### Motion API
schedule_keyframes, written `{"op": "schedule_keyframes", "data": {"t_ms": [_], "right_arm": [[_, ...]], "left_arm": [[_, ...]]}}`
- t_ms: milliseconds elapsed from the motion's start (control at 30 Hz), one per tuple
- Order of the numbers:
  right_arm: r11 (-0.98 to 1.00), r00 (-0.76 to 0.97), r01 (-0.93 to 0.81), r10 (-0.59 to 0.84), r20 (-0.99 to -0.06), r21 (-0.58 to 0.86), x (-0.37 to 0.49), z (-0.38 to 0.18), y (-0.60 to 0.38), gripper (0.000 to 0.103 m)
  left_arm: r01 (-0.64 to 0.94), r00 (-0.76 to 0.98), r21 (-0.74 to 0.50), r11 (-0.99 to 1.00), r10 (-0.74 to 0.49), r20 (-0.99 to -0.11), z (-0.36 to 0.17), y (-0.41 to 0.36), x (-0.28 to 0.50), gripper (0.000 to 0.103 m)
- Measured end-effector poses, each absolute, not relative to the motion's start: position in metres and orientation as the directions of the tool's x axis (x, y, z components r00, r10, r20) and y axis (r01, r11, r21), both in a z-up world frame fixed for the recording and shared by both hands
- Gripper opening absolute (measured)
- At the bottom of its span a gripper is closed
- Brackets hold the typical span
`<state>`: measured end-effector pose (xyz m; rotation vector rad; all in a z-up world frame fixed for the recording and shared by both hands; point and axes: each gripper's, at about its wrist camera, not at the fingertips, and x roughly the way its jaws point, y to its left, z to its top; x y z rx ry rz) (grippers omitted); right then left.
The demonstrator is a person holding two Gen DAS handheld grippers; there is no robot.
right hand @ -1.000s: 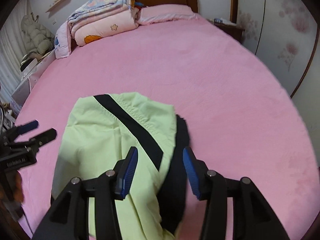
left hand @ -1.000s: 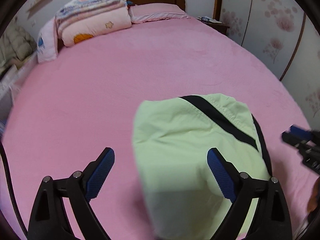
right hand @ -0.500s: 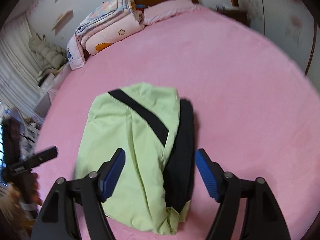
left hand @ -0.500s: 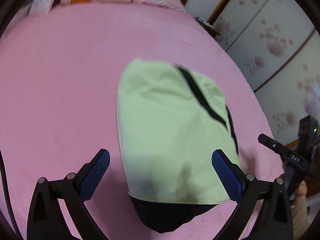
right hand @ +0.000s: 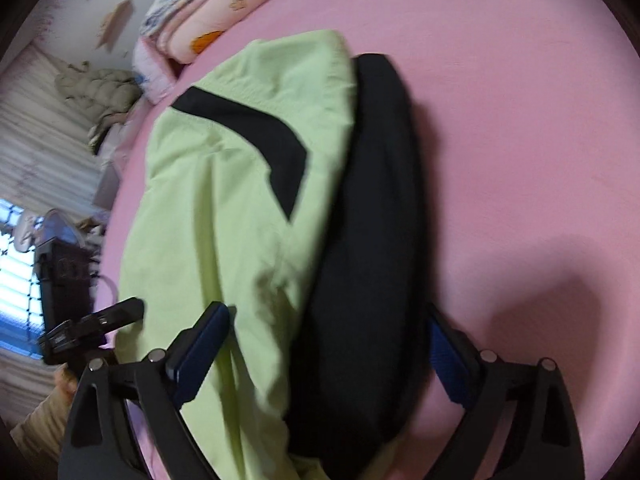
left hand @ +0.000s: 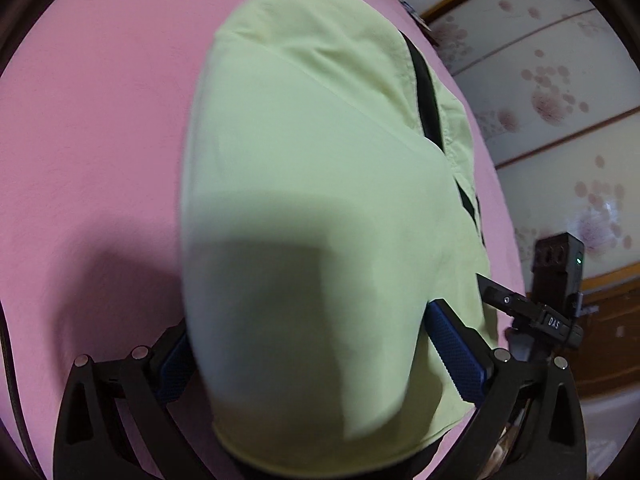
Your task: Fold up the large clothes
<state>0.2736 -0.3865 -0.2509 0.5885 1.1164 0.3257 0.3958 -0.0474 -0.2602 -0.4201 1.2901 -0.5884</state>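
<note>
A folded pale-green fabric garment with black panels (left hand: 320,184) is laid on the pink-sheeted bed (left hand: 92,120). The left gripper (left hand: 316,356) is spread wide, its jaws just opened further, straddling the garment's near end. The right gripper (right hand: 328,348) is likewise wide, just opened, straddling the garment's black side. No pad is seen pressing the cloth. Folded patterned quilts (right hand: 200,20) are seen beyond the garment.

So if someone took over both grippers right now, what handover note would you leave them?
Left gripper: open, its fingers have just been widening, straddling the near end of the green and black garment, not clamping it.
Right gripper: open, just widened too, over the garment's black side.
Garment lies folded into a narrow bundle on the pink bed.
Left: judge whether another fold is needed; nothing is gripped.
</note>
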Motion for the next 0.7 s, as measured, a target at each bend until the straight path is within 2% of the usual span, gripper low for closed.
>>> {"op": "schedule_keyframes", "data": {"t_ms": [133, 333, 400, 433, 500, 567, 600, 633, 700], "right_arm": [[0.788, 0.378, -0.035, 0.580, -0.721, 0.615, 0.288, -0.258, -0.370, 0.095], [0.841, 0.358, -0.066, 0.522, -0.774, 0.537, 0.295, -0.259, -0.353, 0.093], [0.853, 0.372, -0.082, 0.507, -0.778, 0.516, 0.293, -0.252, -0.345, 0.078], [0.857, 0.375, -0.081, 0.499, -0.781, 0.509, 0.292, -0.248, -0.342, 0.061], [0.882, 0.393, -0.071, 0.454, -0.800, 0.466, 0.289, -0.237, -0.335, 0.038], [0.900, 0.405, -0.070, 0.419, -0.812, 0.430, 0.286, -0.223, -0.325, 0.028], [0.911, 0.416, -0.071, 0.397, -0.818, 0.405, 0.284, -0.213, -0.319, 0.023], [0.919, 0.427, -0.074, 0.381, -0.820, 0.388, 0.283, -0.205, -0.313, 0.022], [0.933, 0.446, -0.084, 0.349, -0.824, 0.349, 0.277, -0.184, -0.294, 0.017]], "left_arm": [[0.223, 0.127, -0.591, 0.775, -0.624, -0.771, -0.264, -0.054, 0.404, 0.103], [0.255, 0.114, -0.580, 0.774, -0.620, -0.776, -0.267, -0.060, 0.405, 0.103], [0.252, 0.134, -0.542, 0.802, -0.584, -0.801, -0.264, -0.064, 0.404, 0.099], [0.254, 0.152, -0.516, 0.818, -0.561, -0.814, -0.261, -0.068, 0.402, 0.093], [0.272, 0.197, -0.441, 0.855, -0.499, -0.844, -0.245, -0.071, 0.396, 0.084], [0.313, 0.249, -0.361, 0.878, -0.443, -0.861, -0.226, -0.079, 0.386, 0.071], [0.331, 0.267, -0.341, 0.880, -0.434, -0.860, -0.217, -0.081, 0.382, 0.060], [0.350, 0.281, -0.327, 0.878, -0.432, -0.857, -0.208, -0.081, 0.378, 0.053], [0.373, 0.306, -0.314, 0.873, -0.436, -0.847, -0.186, -0.074, 0.368, 0.051]]}}
